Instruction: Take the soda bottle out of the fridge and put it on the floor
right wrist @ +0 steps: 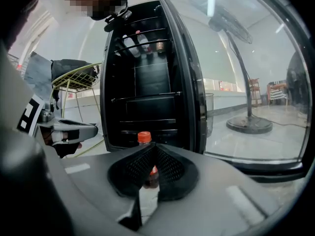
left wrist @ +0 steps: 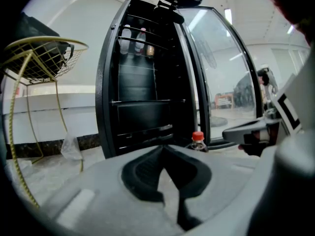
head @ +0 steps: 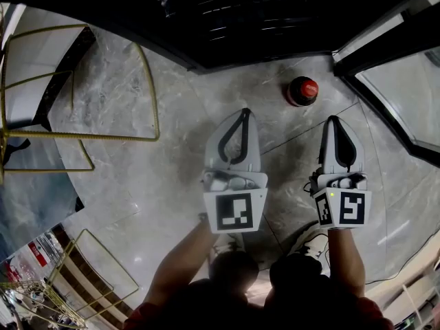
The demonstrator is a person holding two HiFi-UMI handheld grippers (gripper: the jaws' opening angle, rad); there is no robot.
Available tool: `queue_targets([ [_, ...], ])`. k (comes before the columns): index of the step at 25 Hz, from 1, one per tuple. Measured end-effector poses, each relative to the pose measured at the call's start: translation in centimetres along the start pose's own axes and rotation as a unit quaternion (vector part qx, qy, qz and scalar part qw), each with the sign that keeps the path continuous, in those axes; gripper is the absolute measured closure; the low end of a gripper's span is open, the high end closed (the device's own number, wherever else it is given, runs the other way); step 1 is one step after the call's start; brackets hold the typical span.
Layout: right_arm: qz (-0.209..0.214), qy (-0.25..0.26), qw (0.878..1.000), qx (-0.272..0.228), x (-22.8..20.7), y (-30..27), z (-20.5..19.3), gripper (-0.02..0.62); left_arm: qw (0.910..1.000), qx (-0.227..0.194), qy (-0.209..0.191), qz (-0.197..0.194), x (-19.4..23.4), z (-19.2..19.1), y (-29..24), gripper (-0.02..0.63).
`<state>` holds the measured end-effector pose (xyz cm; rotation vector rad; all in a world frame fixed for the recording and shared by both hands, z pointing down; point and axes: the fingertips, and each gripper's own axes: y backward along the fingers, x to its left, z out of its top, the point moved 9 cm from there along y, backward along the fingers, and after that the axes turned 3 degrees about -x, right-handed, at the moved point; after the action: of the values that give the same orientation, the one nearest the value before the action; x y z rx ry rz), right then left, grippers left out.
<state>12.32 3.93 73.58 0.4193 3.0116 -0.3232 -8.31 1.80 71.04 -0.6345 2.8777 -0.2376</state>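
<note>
There's the one soda bottle (head: 302, 90), red cap up, standing on the floor (head: 172, 184) just outside the single open fridge (left wrist: 142, 82). The left tool (head: 242, 113) and the right tool (head: 335, 121), two in all, are both clenched tip to tip on nothing and hang short of it, not touching. I'd judge it a small plastic bottle of dark drink: fairly light, smooth-walled, a bit slippery and easy to tip, so best pinched round the body below the shoulder. On the fridge's top shelf sit about three more bottles (left wrist: 141, 37), too small to count for certain.
</note>
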Motion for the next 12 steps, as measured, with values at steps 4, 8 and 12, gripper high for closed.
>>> queue_targets([
  [4, -0.007, 0.009, 1.0, -0.007, -0.3, 0.3, 2.6, 0.595, 0.9999, 0.002, -0.014, 0.001, 0.4, 1.7, 0.4, 0.606],
  [8, -0.016, 0.009, 1.0, -0.01, -0.3, 1.5, 7.5, 0.595, 0.9998, 0.015, -0.013, -0.01, 0.8, 5.6, 2.0, 0.606],
  [12, -0.011, 0.023, 1.0, -0.006, 0.6, 3.6, 13.5, 0.595, 0.9998, 0.017, 0.004, -0.003, 1.1, 11.3, 3.7, 0.606],
])
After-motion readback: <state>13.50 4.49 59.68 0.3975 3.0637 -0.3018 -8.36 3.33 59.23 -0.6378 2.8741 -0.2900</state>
